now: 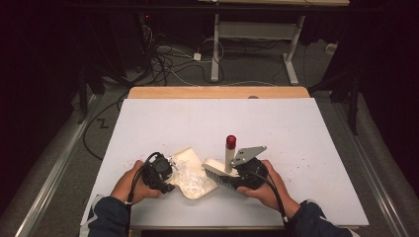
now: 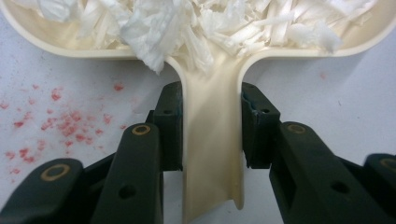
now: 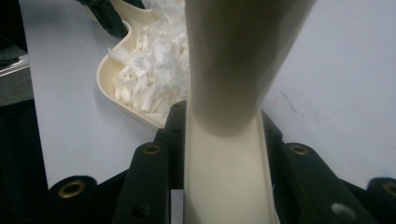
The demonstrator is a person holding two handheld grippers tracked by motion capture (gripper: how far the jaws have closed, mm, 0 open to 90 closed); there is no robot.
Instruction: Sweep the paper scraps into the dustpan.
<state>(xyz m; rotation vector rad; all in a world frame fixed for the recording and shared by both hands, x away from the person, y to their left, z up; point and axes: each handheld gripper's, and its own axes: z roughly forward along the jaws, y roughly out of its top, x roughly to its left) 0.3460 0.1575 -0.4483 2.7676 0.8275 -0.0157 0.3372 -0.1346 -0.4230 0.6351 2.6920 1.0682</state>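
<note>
I have the left hand-held gripper point(image 1: 165, 174) pinching the handle of the cream dustpan point(image 1: 193, 183), its pads pressed on either side of the handle's narrow channel, as the left gripper view shows plainly. The dustpan lies flat on the table point(image 1: 296, 128) near the near edge, a little left of the middle, its tray heaped with shredded white paper point(image 2: 205, 28). The right hand-held gripper point(image 1: 236, 174) is clamped on the cream brush point(image 1: 217, 170), whose red-capped handle stands upright above it. The brush's bristles sit at the dustpan's open right-hand lip, touching or just beside it; I cannot tell which.

The relation that matters: the dustpan's long axis runs from its handle in my left gripper towards the brush on the right, so the mouth faces the bristles. I judge that any further sweep must go leftward along that axis, and the right hand is the one placed to do it. Faint red specks point(image 2: 56, 121) lie on the table beside the handle.
</note>
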